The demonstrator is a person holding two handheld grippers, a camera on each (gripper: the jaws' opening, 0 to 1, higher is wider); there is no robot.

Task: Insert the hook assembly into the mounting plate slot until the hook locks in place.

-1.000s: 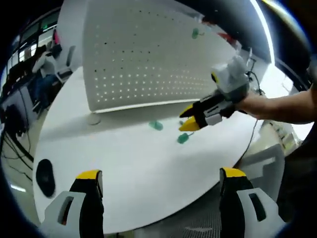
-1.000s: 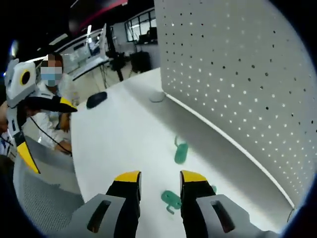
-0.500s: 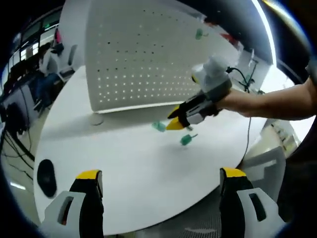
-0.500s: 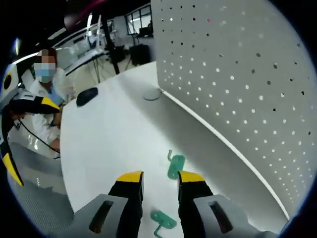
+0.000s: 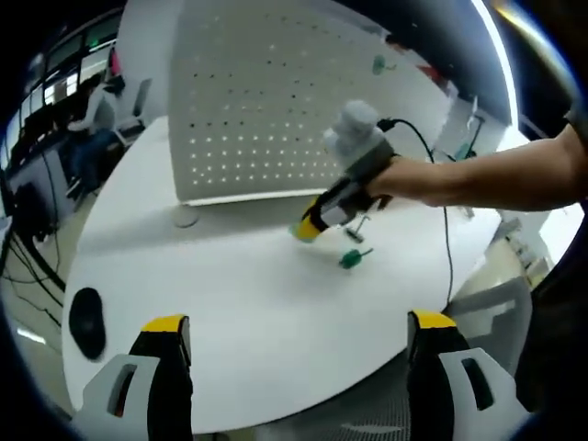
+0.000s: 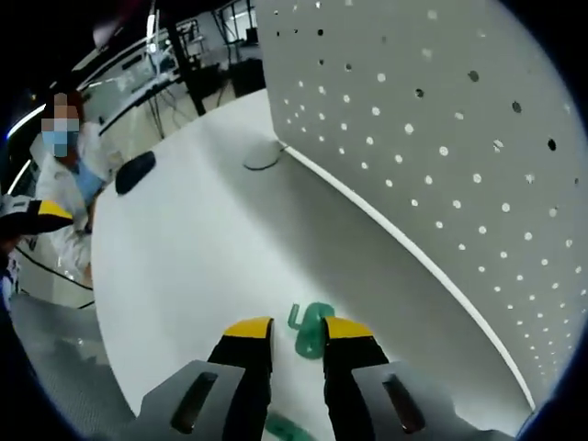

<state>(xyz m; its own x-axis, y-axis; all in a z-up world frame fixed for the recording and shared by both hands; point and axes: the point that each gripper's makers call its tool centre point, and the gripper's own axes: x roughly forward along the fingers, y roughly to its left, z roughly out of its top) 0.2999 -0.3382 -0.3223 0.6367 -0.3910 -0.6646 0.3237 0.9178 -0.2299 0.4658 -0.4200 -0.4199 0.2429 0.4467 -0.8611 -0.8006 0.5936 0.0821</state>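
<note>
The right tool (image 6: 287, 333) has its jaws nearly together around a green hook (image 6: 310, 327) on the white worktop (image 6: 184, 266), possibly gripping it; the left tool (image 5: 299, 333) is wide apart.

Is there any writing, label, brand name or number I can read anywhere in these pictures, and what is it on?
None can be read.
The white pegboard carries only holes, no print.
The green hooks on the white table are plain.
The right gripper and left gripper show no lettering.
Background shelves and screens are too blurred to read.
</note>
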